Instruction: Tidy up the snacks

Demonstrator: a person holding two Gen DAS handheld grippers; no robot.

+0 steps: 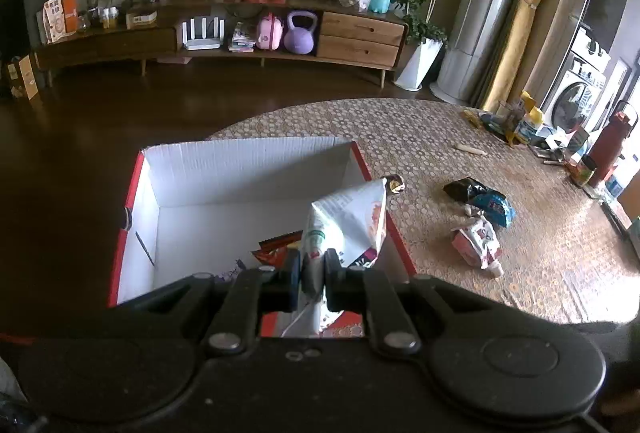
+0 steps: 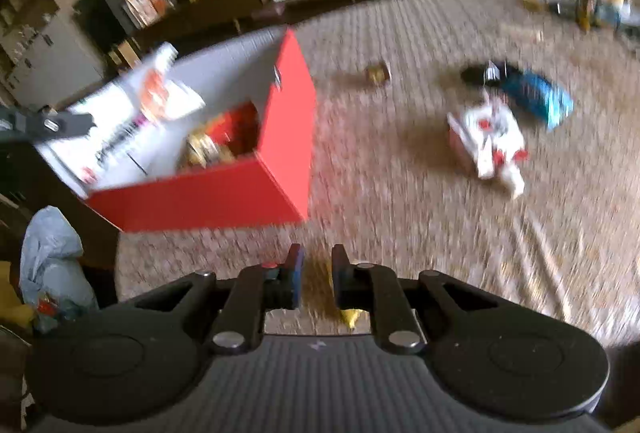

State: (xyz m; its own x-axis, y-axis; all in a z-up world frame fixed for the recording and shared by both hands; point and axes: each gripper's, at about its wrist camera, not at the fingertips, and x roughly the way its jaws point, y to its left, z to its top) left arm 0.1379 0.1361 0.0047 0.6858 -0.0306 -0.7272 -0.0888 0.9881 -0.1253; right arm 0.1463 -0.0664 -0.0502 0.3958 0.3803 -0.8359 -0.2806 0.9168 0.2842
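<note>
My left gripper [image 1: 312, 269] is shut on a white snack bag [image 1: 348, 221] and holds it above the near right corner of the red box with a white inside [image 1: 224, 169]. Some snack packets [image 1: 276, 247] lie inside the box. The right wrist view is blurred; there the same box [image 2: 280, 137] stands to the left with the white bag [image 2: 160, 89] above it. My right gripper [image 2: 316, 273] is slightly open and empty, low over the table. A pink-white packet [image 2: 488, 137], a blue packet [image 2: 536, 97], a black packet [image 2: 480, 73] and a small brown snack [image 2: 378, 73] lie on the table.
The patterned tablecloth [image 1: 440, 137] covers a round table. Bottles, a red flask [image 1: 608, 149] and clutter stand at its far right edge. A wooden sideboard [image 1: 224, 29] lines the far wall. A pale plastic bag [image 2: 52, 257] sits off the table's left side.
</note>
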